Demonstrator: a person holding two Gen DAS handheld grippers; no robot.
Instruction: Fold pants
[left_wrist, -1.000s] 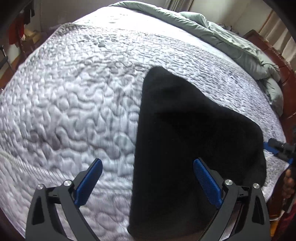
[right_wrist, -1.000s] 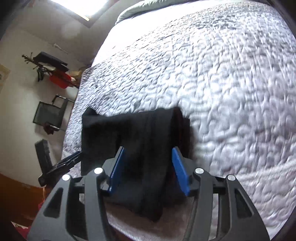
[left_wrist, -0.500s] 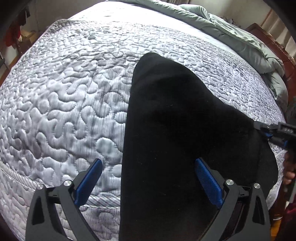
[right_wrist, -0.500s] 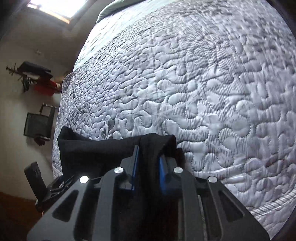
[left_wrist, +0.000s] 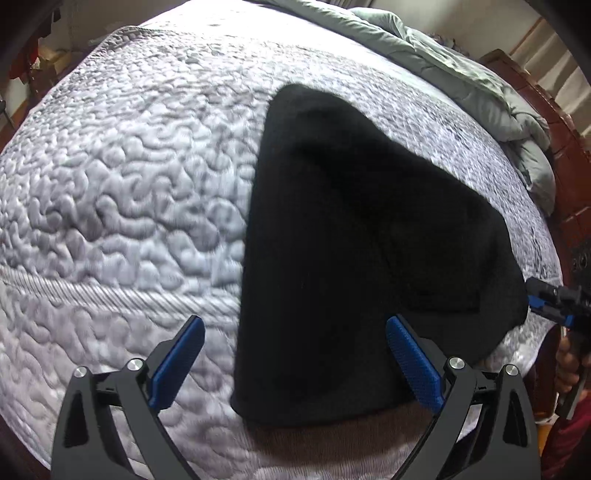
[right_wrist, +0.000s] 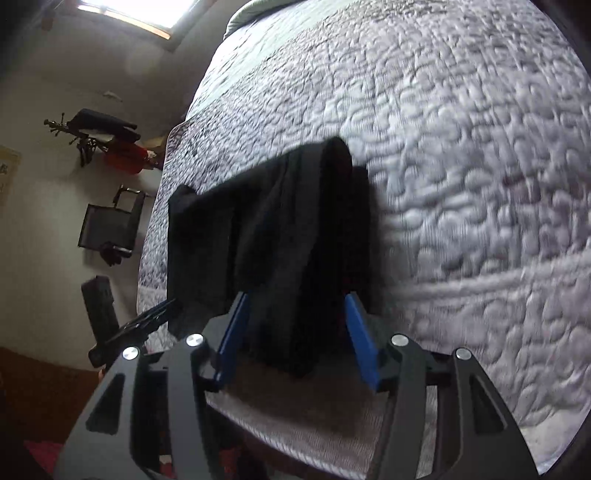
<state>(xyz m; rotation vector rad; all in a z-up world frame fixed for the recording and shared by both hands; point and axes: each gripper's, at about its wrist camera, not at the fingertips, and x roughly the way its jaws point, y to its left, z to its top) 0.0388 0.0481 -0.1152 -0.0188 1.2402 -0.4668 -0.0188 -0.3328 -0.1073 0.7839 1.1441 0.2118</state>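
The black pants lie folded into a thick dark slab at the near edge of the bed, toward its near right corner, with a bit of cloth hanging over the mattress side. In the right wrist view the stacked layers bunch up between the blue pads — ridged, not flat.

Left gripper hovers over the near end of the pants with its jaws spread wide, gripping nothing. Right gripper has its jaws parted too, straddling the bundle's near edge; the pads look clear of the cloth, so I read that as a release, not a hold.

My judgement: the fold looks nearly made, and this is the moment to tidy. To do it well, pull both tools straight back so no pad snags a layer and drags the stack off the edge. Then press or smooth the raised ridge down, working away from the bed's edge toward its middle — the overhanging cloth could slide otherwise.

Beyond that, a grey-green duvet is heaped at the far right corner, well apart.
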